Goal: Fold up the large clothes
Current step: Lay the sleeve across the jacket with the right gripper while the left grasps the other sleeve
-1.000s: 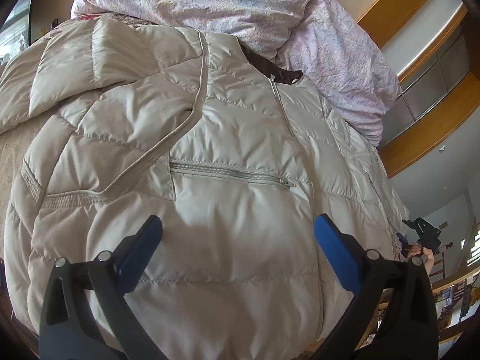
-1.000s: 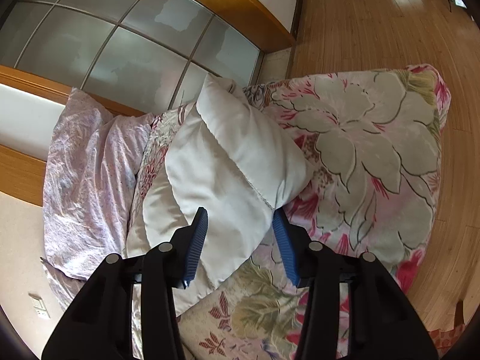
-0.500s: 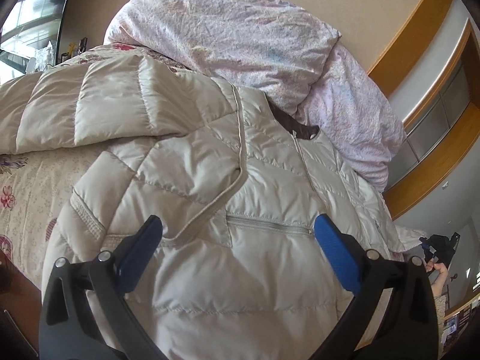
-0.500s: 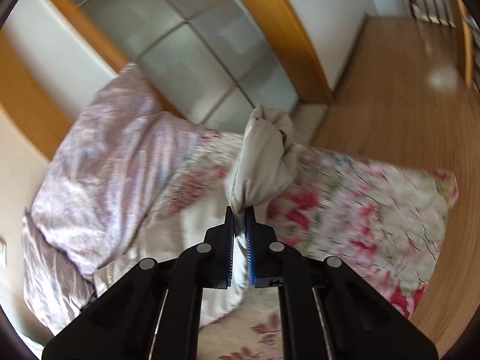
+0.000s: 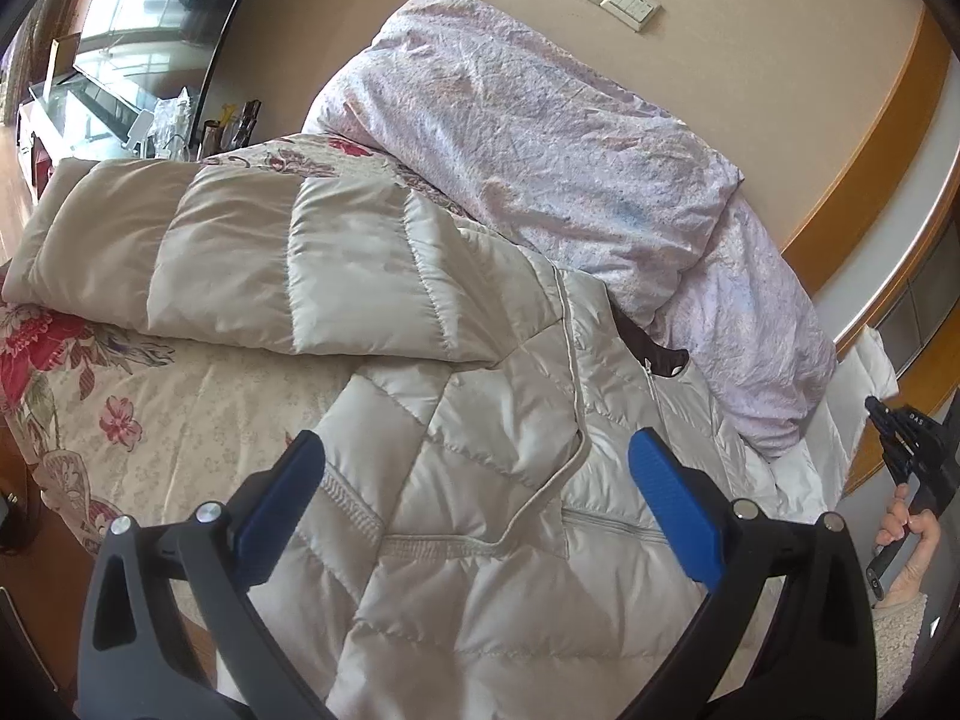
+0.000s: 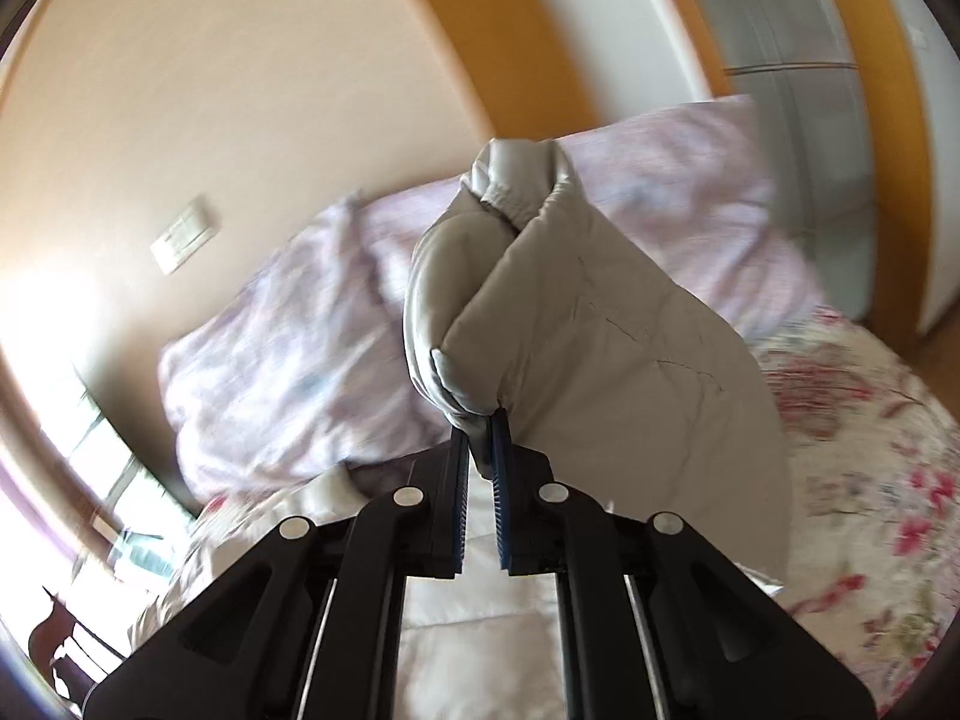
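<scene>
The right gripper (image 6: 480, 420) fingers clench the jacket's sleeve (image 6: 576, 312), lifted ahead of them above the bed (image 6: 870, 420). The left gripper (image 5: 474, 480) fingers are spread, empty, over the jacket (image 5: 480, 540), its body running away toward the collar.

- From the left wrist view, the left gripper (image 5: 474, 492) hangs with its jaws wide apart over the padded jacket (image 5: 492, 540); nothing sits between them, so the way straight down is free.
- At 10 o'clock, the jacket's outstretched sleeve (image 5: 240, 264) lies across the path.
- At 9 o'clock, a bare strip of the floral bed cover (image 5: 198, 408) offers flat room.
- At 12 to 2 o'clock, the bunched lilac quilt (image 5: 540, 138) rises against the wall and blocks passage.
- At 3 o'clock, the right gripper (image 6: 480, 450), jaws clamped on the jacket's other sleeve (image 6: 576, 330), fills the space there.
</scene>
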`<state>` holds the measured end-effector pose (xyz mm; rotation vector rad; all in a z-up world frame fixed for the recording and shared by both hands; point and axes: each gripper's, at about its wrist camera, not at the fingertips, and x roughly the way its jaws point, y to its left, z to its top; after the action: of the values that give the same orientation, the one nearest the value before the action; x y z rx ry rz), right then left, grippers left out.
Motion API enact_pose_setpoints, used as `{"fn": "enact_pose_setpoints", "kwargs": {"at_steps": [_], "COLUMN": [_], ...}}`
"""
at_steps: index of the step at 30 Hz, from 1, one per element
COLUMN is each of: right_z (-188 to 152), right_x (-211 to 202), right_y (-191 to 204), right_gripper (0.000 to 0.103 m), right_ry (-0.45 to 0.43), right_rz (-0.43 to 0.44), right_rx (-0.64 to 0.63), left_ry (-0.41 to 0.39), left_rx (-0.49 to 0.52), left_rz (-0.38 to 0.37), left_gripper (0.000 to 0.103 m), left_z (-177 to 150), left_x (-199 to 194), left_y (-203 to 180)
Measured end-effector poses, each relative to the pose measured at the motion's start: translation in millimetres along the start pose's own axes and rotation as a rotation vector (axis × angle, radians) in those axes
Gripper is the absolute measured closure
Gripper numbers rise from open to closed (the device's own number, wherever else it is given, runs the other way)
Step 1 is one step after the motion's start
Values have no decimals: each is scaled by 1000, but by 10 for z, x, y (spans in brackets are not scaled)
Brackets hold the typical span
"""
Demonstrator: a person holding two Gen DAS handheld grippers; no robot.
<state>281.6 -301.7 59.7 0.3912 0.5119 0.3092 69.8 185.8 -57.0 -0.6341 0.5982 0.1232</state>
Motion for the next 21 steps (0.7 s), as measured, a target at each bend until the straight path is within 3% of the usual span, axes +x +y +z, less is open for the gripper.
{"fn": "enact_pose_setpoints", "kwargs": {"at_steps": [5,7,13,18,21], "right_z": [-337,-526,-1393,-1823,-1956], "right_x": [443,668,1309,1421,1416], "right_y": [625,836,1205,1402,1578], "right_gripper": [95,95,95,93,80], "right_ry": [148,215,443,485,512], "right_rz": [150,164,96,0,-63], "right_rx": [-94,-128,-251,-426,-599], "left_ry": [-27,-27,-23,-18,-18], "left_rx": [12,12,-9,-26,-46], "left_rz": [32,32,36,45,57], "left_gripper": [2,2,2,2,2], "left_z": [-10,-6,1,11,34], "left_x": [-75,-92,-121,-134,-135], "left_y": [76,115,253,361,441]}}
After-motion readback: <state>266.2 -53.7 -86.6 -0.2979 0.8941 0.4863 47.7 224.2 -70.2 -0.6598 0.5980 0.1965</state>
